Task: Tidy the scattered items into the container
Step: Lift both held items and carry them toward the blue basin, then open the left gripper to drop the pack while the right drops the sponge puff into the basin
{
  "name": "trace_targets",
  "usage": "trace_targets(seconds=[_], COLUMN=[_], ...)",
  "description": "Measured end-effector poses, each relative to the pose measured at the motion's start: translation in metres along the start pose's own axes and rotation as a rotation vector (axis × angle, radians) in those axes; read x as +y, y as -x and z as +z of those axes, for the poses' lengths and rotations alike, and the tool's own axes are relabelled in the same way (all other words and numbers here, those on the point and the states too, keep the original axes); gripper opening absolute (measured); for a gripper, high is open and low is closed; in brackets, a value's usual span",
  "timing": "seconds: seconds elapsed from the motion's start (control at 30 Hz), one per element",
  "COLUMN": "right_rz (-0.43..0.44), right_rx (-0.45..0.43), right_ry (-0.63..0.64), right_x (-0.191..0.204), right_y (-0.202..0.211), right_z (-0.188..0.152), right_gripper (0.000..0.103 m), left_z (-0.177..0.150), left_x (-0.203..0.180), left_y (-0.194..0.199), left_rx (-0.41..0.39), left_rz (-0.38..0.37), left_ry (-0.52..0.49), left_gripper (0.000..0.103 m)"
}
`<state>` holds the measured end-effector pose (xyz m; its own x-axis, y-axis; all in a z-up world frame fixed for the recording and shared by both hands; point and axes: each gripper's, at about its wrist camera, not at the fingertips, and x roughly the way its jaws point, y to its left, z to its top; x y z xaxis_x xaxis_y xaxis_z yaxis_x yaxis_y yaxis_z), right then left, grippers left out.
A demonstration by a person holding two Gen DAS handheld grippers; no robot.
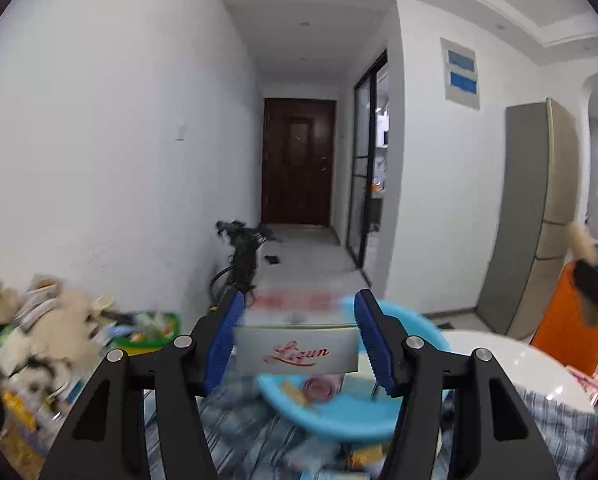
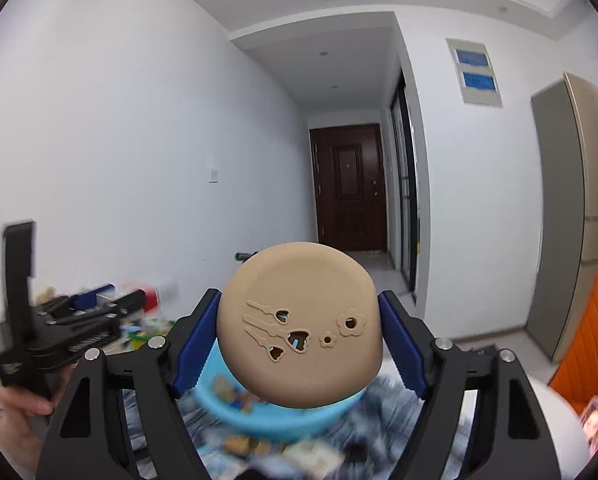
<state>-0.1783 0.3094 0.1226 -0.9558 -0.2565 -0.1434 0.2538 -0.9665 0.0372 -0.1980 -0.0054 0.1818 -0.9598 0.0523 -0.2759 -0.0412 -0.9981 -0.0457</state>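
The left tool (image 1: 295, 344) grips a white Lizun box (image 1: 295, 350); the right tool (image 2: 299, 346) clamps a tan round perforated lid (image 2: 299, 324). Both hang above the blue basin (image 1: 339, 412); an early release could drop either outside its rim.

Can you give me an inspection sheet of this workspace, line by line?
Surface: blue-and-white striped cloth under the items; a white round tabletop to the right.
Job's things: light blue basin already holding a few small items; white box with red lettering; tan round dish with cut-out holes.
Clutter: blurred pile of packets and plush at left, a green basket behind it.
Grippers: left gripper shut on the white box; right gripper shut on the tan dish, both above the basin.
Cables: nothing seen.
Surroundings: white walls, dark brown door, bicycle, orange chair, tall fridge.
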Motion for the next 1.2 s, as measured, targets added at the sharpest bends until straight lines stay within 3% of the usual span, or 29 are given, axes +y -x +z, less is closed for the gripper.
trace_targets(seconds=[0.1, 0.23, 0.3, 0.37, 0.73, 0.83, 0.97, 1.0, 1.1, 1.2], right_rz=[-0.023, -0.029, -0.031, -0.030, -0.028, -0.023, -0.008, 0.009, 0.070, 0.074], right_rx=[0.015, 0.079, 0.106, 0.113, 0.135, 0.158, 0.272, 0.298, 0.358, 0.393], right_ry=[0.044, 0.014, 0.001, -0.018, -0.026, -0.014, -0.008, -0.019, -0.059, -0.057], right_x=[0.002, -0.004, -0.007, -0.012, -0.025, -0.024, -0.020, -0.020, -0.024, -0.025], right_y=[-0.045, -0.098, -0.113, -0.116, -0.109, -0.115, -0.132, -0.136, -0.145, -0.150], right_z=[0.007, 0.010, 0.011, 0.012, 0.002, 0.005, 0.003, 0.002, -0.003, -0.008], right_gripper=[0.077, 0.076, 0.076, 0.076, 0.076, 0.076, 0.076, 0.076, 0.076, 0.076], left_z=[0.016, 0.033, 0.036, 0.036, 0.012, 0.013, 0.000, -0.003, -0.002, 0.002], left_x=[-0.004, -0.014, -0.015, -0.012, -0.012, -0.020, -0.031, -0.031, -0.036, -0.033], left_y=[-0.037, -0.090, -0.103, -0.108, -0.104, -0.115, -0.158, -0.165, -0.168, -0.167], left_rx=[0.011, 0.088, 0.113, 0.128, 0.181, 0.276, 0.653, 0.713, 0.725, 0.712], left_rz=[-0.058, -0.071, -0.057, -0.066, -0.044, -0.049, -0.009, -0.032, -0.008, -0.009], left_ry=[-0.011, -0.009, 0.000, 0.018, -0.057, -0.073, -0.089, -0.075, -0.092, -0.080], left_gripper=[0.060, 0.060, 0.052, 0.048, 0.048, 0.048, 0.048, 0.048, 0.048, 0.048])
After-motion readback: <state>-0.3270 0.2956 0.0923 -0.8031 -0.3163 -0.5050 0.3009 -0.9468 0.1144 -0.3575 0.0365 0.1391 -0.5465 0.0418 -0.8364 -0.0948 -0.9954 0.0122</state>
